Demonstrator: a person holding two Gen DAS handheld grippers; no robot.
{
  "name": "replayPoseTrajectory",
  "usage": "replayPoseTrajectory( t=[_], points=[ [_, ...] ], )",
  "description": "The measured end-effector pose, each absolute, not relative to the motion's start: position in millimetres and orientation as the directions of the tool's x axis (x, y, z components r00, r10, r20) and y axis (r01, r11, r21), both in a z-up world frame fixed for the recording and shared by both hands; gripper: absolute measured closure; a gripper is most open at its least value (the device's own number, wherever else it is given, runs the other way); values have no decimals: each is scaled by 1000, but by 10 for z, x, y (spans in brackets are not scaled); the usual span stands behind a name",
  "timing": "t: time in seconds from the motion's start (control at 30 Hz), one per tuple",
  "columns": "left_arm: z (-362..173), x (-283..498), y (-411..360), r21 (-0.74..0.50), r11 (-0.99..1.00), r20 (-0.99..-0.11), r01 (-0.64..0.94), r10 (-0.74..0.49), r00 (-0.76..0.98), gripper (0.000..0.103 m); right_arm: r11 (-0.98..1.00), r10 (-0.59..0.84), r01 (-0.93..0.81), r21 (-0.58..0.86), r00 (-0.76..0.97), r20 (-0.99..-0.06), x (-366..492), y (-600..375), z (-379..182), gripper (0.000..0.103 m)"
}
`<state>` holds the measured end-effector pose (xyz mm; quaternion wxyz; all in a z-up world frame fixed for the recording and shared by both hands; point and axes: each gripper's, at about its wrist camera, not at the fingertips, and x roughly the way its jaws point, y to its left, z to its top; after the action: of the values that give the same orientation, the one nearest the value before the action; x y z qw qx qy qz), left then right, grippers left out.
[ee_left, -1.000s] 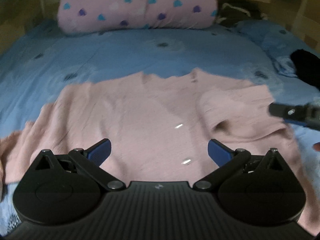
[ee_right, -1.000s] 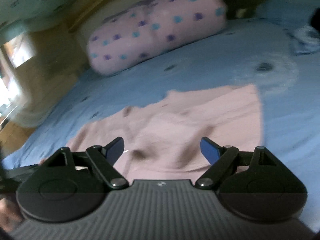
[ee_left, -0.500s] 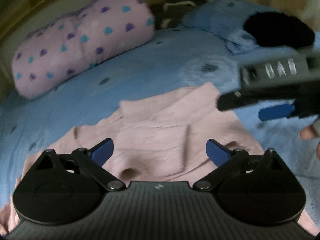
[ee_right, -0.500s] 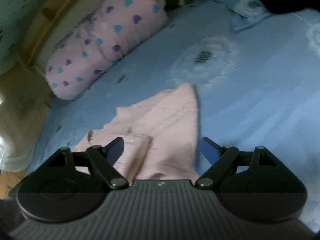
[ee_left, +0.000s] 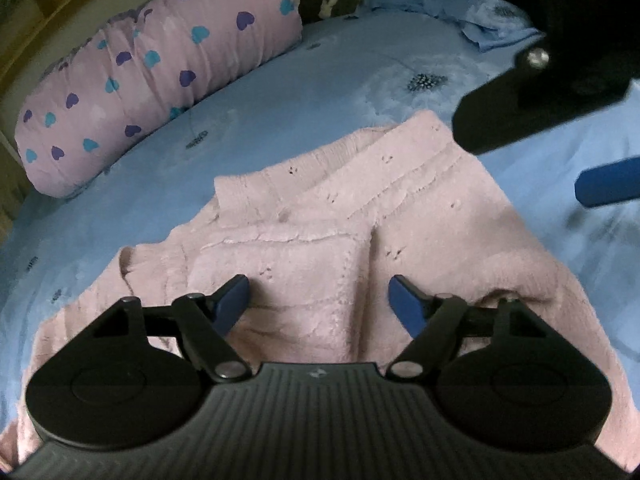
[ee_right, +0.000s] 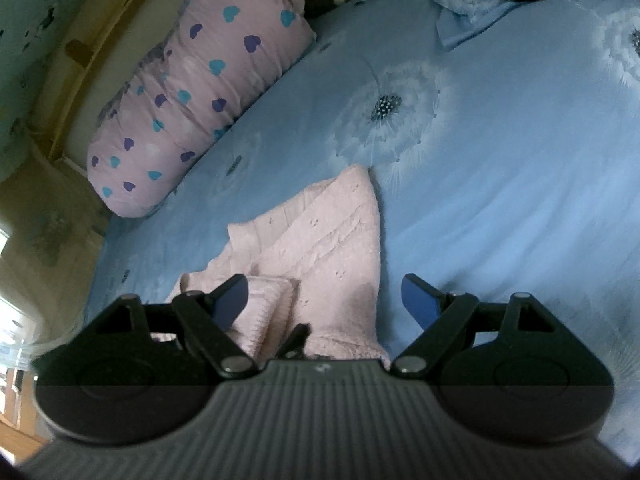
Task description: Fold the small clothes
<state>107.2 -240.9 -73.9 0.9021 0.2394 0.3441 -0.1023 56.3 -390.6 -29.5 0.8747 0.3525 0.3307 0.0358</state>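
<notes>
The pink sweater (ee_left: pixel 320 216) lies partly folded on the blue bed (ee_right: pixel 500 152). The left gripper (ee_left: pixel 318 300) and the right gripper (ee_right: pixel 324 298) hover above it, fingers spread, holding nothing.

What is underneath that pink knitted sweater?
The pink sweater lies on a blue flower-print bedsheet, which shows all around it. Anything beneath its folded layers is hidden.

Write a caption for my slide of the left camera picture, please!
Open left claw hovers over a pink knit sweater on a blue bedsheet.
</notes>
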Motion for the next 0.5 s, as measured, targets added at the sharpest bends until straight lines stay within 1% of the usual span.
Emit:
replayPoseTrajectory(
  t=[0.03,0.07,0.1,0.13,0.2,0.23,0.37,0.5],
  points=[
    [-731,1094,-2389,336,873,-678,354,-37,734,43,747,297,170,643,780,-551,560,-3908,-295,18],
    [-720,1108,-2381,318,880,-681,353,-47,730,50,747,296,170,643,781,-551,558,-3907,-293,18],
    [-705,1117,-2362,312,885,-681,344,-44,731,66,749,294,169,640,781,-551,557,-3906,-292,18],
    [-685,1123,-2337,308,890,-680,337,-42,732,78,750,294,171,639,780,-552,558,-3908,-293,18],
    [-609,1126,-2248,265,907,-682,327,-63,729,84,753,288,176,635,778,-558,558,-3913,-297,18],
    [-552,1119,-2191,238,917,-679,320,-78,730,85,753,285,181,633,777,-561,560,-3917,-301,18],
    [-265,1056,-1894,167,947,-636,274,-109,764,86,755,274,188,628,780,-563,555,-3935,-302,18],
    [-17,1009,-1487,122,971,-601,205,-92,794,86,772,258,188,607,780,-570,554,-3925,-306,18]
  ],
)
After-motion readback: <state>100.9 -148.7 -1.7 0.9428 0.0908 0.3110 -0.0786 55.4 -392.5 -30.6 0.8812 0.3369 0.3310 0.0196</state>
